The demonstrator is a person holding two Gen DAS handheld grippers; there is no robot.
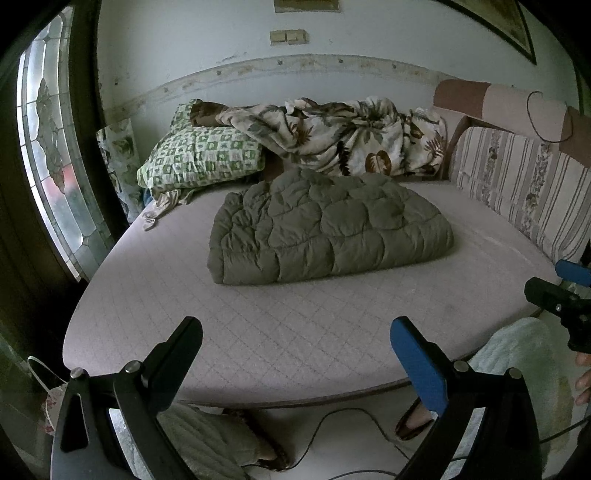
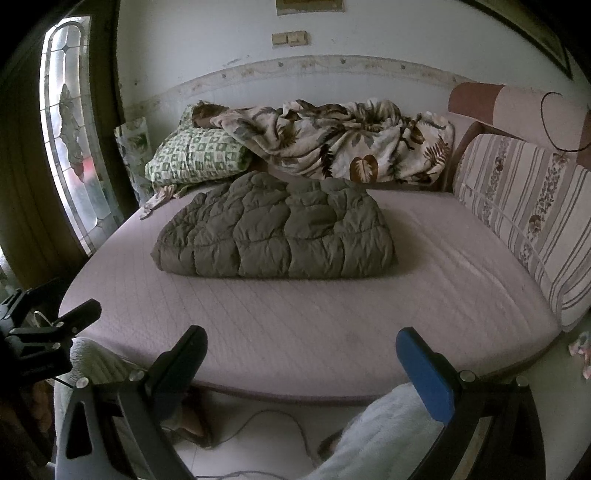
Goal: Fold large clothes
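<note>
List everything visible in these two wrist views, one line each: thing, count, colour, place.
Quilted padded garment: one, olive-grey, folded, mid-mattress.
Quilted mattress: one, pale pink, filling the foreground.
Checked pillow: one, green-white, far left.
Leaf-print blanket: one, cream-brown, crumpled along the wall.
Striped floral cushion: one, pink-white, right side.
Leaded-glass window: one, left wall.
Left gripper: open, empty, before the mattress edge.
Right gripper: open, empty, before the mattress edge.

No readable txt, labels, brands or nos. in either view. Faint pale marks on black body of left gripper (image 2: pixel 35 363) at edge of right wrist view: too blurred to read. Framed piece (image 1: pixel 306 5) on wall above switches (image 1: pixel 288 37): cut off, nothing legible.
</note>
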